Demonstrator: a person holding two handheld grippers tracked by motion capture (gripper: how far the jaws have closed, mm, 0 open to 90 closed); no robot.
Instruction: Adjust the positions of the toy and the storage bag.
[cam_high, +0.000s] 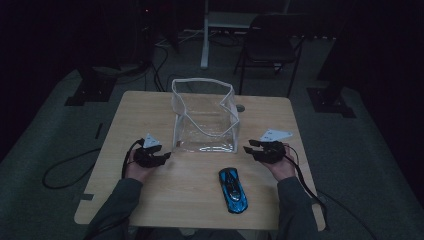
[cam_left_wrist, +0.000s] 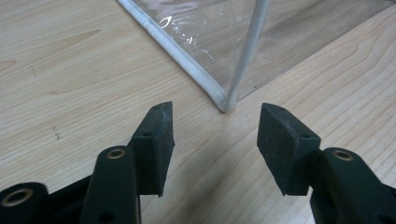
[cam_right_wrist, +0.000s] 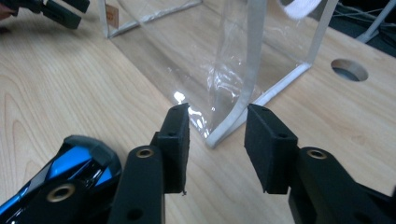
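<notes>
- Long sleeves (cam_high: 117, 205) of a dark, seemingly grey-green cloth are worn on both forearms; the dim light leaves the shade unsure.
- The left gripper (cam_high: 161, 158) and right gripper (cam_high: 248, 147) are built of black parts.
- A pale grey three-cornered plate (cam_high: 151, 140) is carried atop each.
- Black cables (cam_high: 302, 177) trail from them.
- The fingers (cam_left_wrist: 156, 140) are matte black blocks, with brass-ringed screw holes (cam_left_wrist: 116, 153) behind.

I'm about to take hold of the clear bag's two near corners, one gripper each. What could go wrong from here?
1. The clear bag looks light and floppy; either gripper could push its corner away rather than catch the thin white trim.
2. The right gripper works close to the blue toy car; that forearm could knock it toward the table edge.
3. The jaws of the left gripper stand apart just short of the corner; closing now would probably grab nothing.
</notes>
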